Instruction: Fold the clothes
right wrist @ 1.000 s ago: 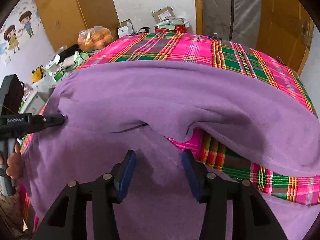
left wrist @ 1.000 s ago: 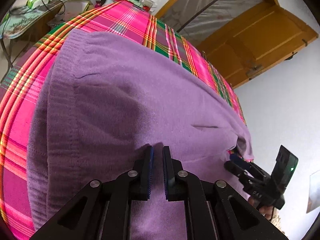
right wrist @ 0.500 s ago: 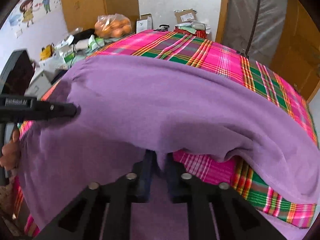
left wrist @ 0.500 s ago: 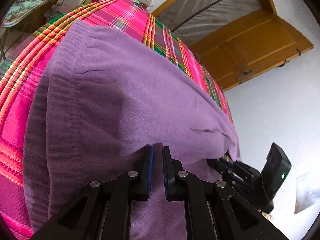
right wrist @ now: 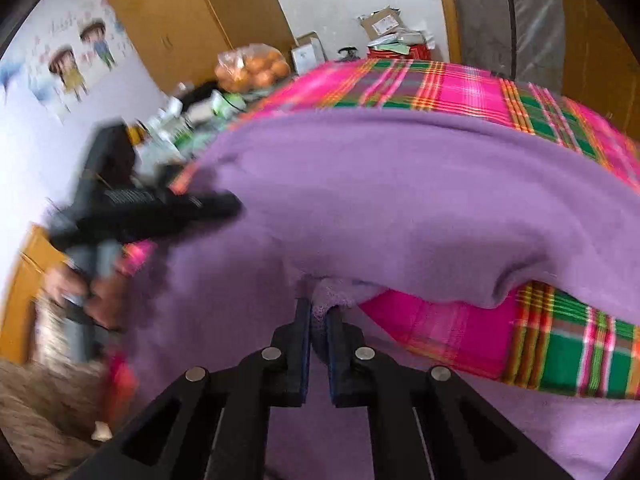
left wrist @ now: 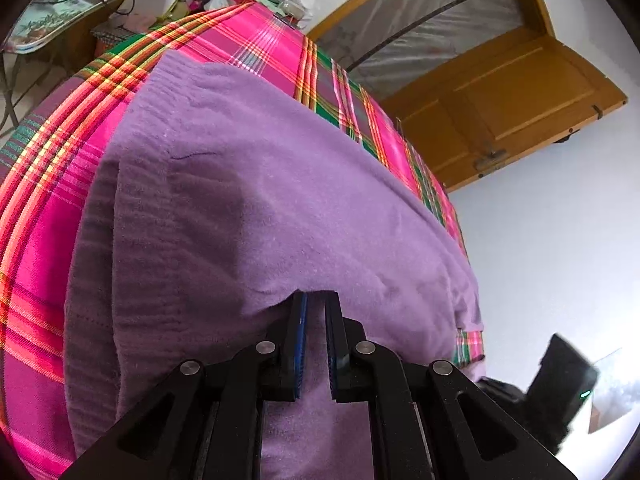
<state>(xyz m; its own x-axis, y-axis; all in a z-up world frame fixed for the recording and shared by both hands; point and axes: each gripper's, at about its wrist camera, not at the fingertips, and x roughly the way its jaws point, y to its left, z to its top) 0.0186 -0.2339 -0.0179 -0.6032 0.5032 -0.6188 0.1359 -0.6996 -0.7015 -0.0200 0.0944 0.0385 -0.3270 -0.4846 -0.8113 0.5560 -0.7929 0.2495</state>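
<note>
A purple fleece garment lies spread over a pink plaid cloth on the table. My left gripper is shut on a near edge of the purple garment, lifting a fold of it. In the right wrist view my right gripper is shut on another edge of the purple garment, and the lifted layer drapes over the plaid cloth. The left gripper's body shows blurred at the left, held by a hand. The right gripper's body shows at the lower right of the left wrist view.
A wooden door stands behind the table. A bag of oranges, boxes and clutter sit on a side table at the far end. A wooden cupboard lines the wall.
The right gripper went from open to shut on the garment's edge. Both grippers have lifted their edges and carried the fold away from the near side; the views have tilted upward.
</note>
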